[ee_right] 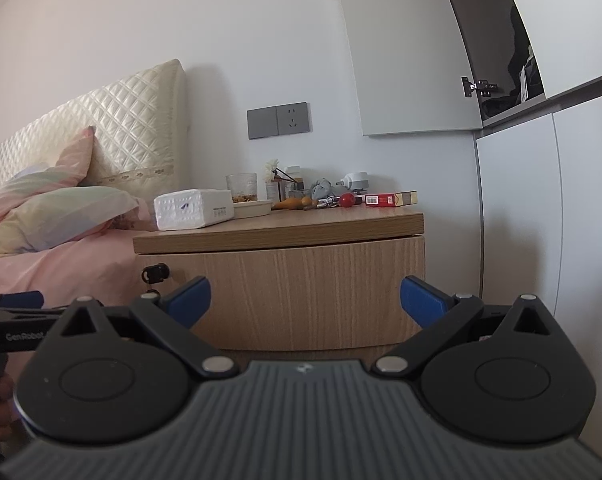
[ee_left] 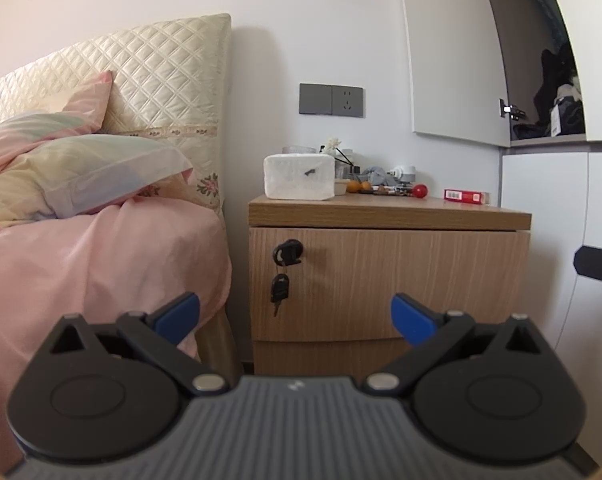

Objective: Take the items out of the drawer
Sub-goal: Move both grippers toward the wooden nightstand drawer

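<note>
Facing wood-grain drawer [ee_left: 389, 284], shut, key [ee_left: 280, 289] dangling; left gripper [ee_left: 295, 318] and right gripper [ee_right: 305, 300] level, jaws apart.

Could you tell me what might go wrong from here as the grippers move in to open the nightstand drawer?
1. The upper drawer shows no handle, only a lock with a key in it and a spare key dangling; if it is locked, pulling may do nothing, and an open left gripper could snag the keys.
2. The nightstand top is crowded; a jerk could roll the red ball off or tip the glass.
</note>
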Tool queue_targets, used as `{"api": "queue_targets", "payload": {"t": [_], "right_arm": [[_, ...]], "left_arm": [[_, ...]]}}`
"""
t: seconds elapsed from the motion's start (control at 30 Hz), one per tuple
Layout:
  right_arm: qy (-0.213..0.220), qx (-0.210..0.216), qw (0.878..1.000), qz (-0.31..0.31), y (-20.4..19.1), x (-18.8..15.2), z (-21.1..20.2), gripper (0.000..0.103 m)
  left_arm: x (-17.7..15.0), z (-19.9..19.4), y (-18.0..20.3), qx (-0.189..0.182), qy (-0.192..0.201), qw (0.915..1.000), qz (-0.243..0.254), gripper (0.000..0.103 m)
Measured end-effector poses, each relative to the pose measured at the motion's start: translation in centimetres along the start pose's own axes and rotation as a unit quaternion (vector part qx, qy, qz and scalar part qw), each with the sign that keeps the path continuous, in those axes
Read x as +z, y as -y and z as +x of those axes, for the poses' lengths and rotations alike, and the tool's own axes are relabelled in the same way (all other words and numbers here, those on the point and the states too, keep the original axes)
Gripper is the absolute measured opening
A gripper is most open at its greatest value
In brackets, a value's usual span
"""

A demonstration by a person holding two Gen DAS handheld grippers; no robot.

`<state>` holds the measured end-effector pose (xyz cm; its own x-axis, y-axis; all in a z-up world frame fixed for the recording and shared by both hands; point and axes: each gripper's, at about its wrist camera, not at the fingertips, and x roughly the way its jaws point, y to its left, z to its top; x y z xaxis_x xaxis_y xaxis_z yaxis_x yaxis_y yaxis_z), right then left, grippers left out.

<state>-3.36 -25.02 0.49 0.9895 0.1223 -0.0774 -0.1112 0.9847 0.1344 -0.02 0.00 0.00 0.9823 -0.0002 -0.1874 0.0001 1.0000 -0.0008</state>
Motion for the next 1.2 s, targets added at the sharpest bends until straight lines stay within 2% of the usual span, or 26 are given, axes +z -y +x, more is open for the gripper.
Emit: {"api": "queue_targets", "payload": {"t": [0.27, 1.2], "right_arm": [[0.001, -0.004, 1.000, -0.003, 0.1, 0.0, -0.3, 0.103], [0.007, -0.017, 1.000, -0.002, -0.1, -0.9, -0.8, 0.103]], "left_arm": [[0.0, -0.5, 0.1, 0.000, 0.005, 1.0000, 0.001, 0.103], [-0.2, -0.5, -0.2, 0.006, -0.022, 0.9996, 0.017, 0.103]]}}
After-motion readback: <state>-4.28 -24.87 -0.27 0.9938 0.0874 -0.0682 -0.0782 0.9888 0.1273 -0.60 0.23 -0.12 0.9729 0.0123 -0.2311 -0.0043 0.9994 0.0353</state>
